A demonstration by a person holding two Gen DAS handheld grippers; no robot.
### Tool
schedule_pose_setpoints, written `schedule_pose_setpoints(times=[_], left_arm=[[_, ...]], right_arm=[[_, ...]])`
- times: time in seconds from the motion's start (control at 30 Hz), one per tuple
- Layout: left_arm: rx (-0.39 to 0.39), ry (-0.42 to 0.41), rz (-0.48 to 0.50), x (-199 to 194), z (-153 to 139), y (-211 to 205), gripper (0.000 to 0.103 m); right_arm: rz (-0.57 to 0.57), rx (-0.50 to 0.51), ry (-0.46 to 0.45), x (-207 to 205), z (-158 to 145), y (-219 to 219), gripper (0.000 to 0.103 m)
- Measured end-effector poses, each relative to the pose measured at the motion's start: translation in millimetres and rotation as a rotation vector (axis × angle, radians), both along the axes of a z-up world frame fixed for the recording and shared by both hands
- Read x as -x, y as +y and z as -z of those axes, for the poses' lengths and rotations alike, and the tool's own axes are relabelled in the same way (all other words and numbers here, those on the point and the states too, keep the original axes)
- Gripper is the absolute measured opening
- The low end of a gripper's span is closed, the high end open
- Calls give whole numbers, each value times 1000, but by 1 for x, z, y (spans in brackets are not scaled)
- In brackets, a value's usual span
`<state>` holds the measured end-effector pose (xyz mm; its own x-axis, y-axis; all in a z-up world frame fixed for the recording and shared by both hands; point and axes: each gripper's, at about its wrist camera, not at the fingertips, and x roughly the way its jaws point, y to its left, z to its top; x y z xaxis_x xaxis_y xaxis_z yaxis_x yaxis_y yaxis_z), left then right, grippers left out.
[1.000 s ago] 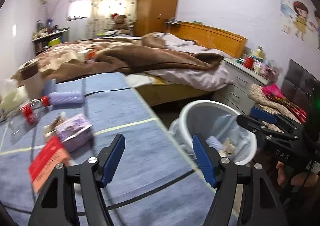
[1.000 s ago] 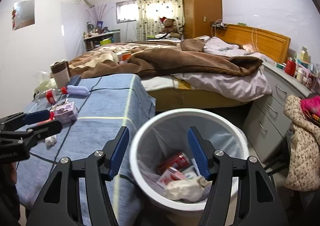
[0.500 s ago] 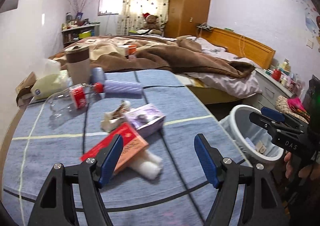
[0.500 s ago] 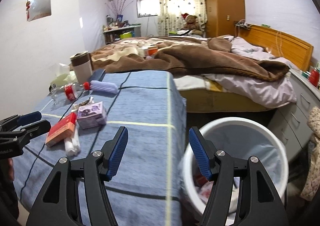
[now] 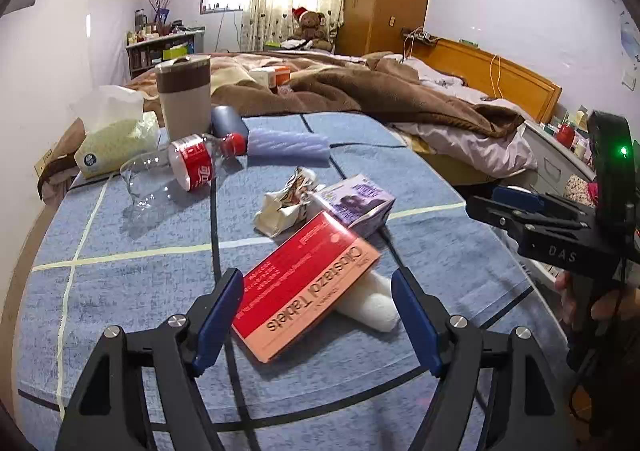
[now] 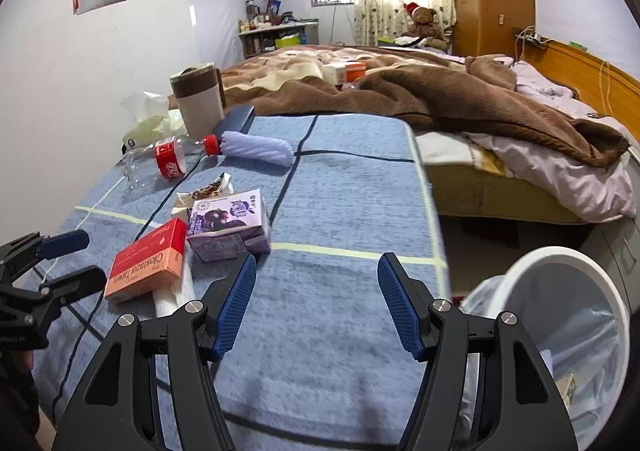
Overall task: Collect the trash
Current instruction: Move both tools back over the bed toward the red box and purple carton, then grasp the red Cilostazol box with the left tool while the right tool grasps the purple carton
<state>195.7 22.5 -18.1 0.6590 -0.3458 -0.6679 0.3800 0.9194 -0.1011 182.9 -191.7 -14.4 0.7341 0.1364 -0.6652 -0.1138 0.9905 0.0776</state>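
From the left wrist camera, the view has swung since a second ago: the bin that filled my lower right then is gone, and the blue checked bench (image 5: 132, 275) now fills the frame. My left claw (image 5: 318, 317) has just been opening; its blue pads stand wide, touching nothing, with the near end of one red tablet box (image 5: 306, 287) lying between them on the cloth. I count one white roll (image 5: 370, 303) tucked under that box at 3 o'clock from it, one purple carton (image 5: 354, 201) just beyond at 1 o'clock, one crumpled wrapper (image 5: 286, 203) beside the carton, one clear bottle (image 5: 180, 167) with a red label at 11 o'clock, one lilac ribbed roll (image 5: 288, 145), one lidded cup (image 5: 184, 95) and one tissue pack (image 5: 116, 139). My right claw (image 5: 516, 203) enters at 3 o'clock, seen side-on.

From the right wrist camera, the bin sat dead centre a second ago; now one white bin (image 6: 560, 315) has slid to 4 o'clock, off the bench edge, with scraps just visible inside. The right claw (image 6: 318, 305) is roughly half open, empty, hovering over bare cloth. The tablet box (image 6: 148, 263) and carton (image 6: 228, 227) lie at 9 to 10 o'clock, touching. The left claw (image 6: 72, 263) shows at 9 o'clock, pads apart, just beside the tablet box.
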Motion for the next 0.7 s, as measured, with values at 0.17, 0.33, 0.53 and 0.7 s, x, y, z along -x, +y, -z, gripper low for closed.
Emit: schedule_pose_setpoints(times=[0.17, 0.33, 0.53, 0.7], left_arm=[[-54, 12, 69, -8, 9, -6, 80], [-120, 18, 135, -17, 21, -13, 80], [-138, 57, 114, -33, 33, -10, 80], [-159, 70, 108, -44, 40, -7, 80]], right_arm=[[-12, -50, 41, -17, 6, 4, 65], [-54, -76, 69, -31, 11, 14, 65], [-92, -84, 97, -48, 18, 22, 65], [-122, -91, 112, -58, 23, 27, 65]])
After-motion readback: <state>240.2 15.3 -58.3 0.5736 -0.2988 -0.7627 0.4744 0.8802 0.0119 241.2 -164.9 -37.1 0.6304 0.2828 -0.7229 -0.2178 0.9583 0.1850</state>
